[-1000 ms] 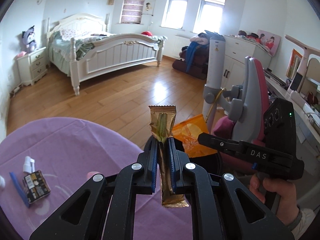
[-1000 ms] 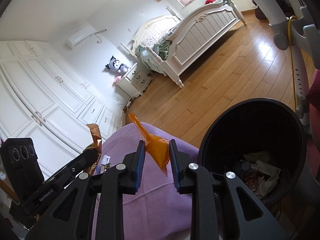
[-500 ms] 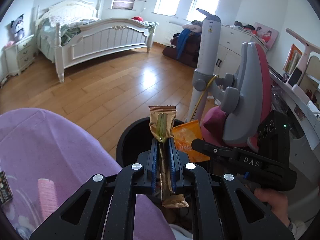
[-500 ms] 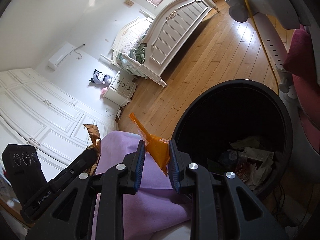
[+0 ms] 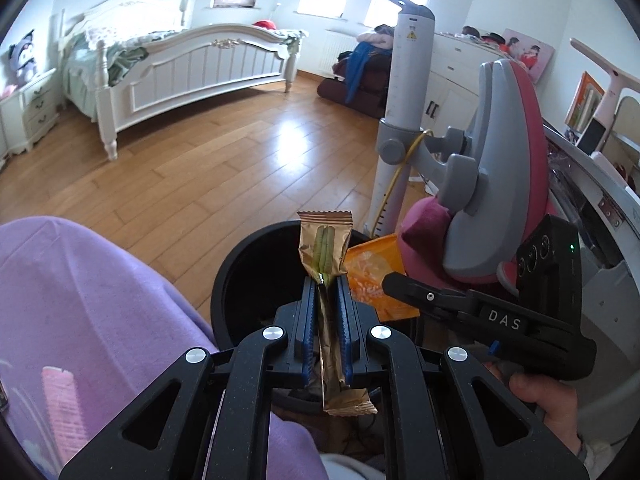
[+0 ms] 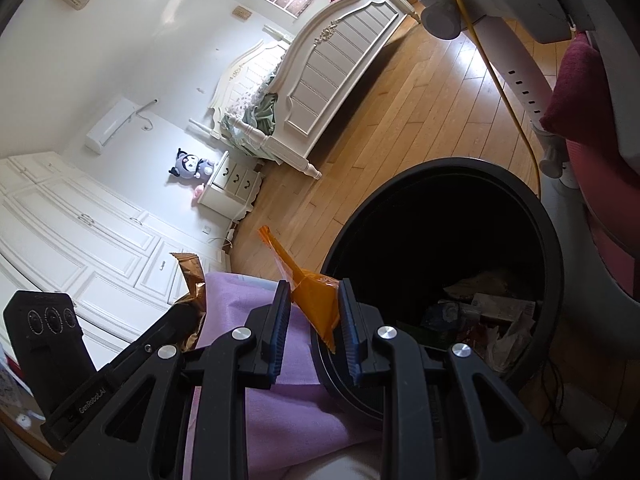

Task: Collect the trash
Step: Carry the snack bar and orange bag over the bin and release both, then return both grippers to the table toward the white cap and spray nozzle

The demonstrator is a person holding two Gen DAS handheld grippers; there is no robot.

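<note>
Left hand-held gripper [image 5: 324, 312]: pads pinching gold wrapper [image 5: 325, 248], long axis along fingers, top end out past tips, over near rim of black bin [image 5: 240, 264].
Right hand-held gripper [image 6: 314, 320]: pinching orange wrapper [image 6: 316, 300], which stands slantwise between the pads, at bin [image 6: 440, 184] left rim; nearer to opening.
Bin: directly ahead and below both, holds paper scraps [image 6: 496, 312].
Near left: purple-covered desk [image 5: 80, 288].
Right of bin: pink-grey chair [image 5: 504, 152], white post with yellow cord [image 5: 400, 160], close beside the bin. Opening looks unobstructed.

Bright window daylight, floor glare, fisheye-warped edges
</note>
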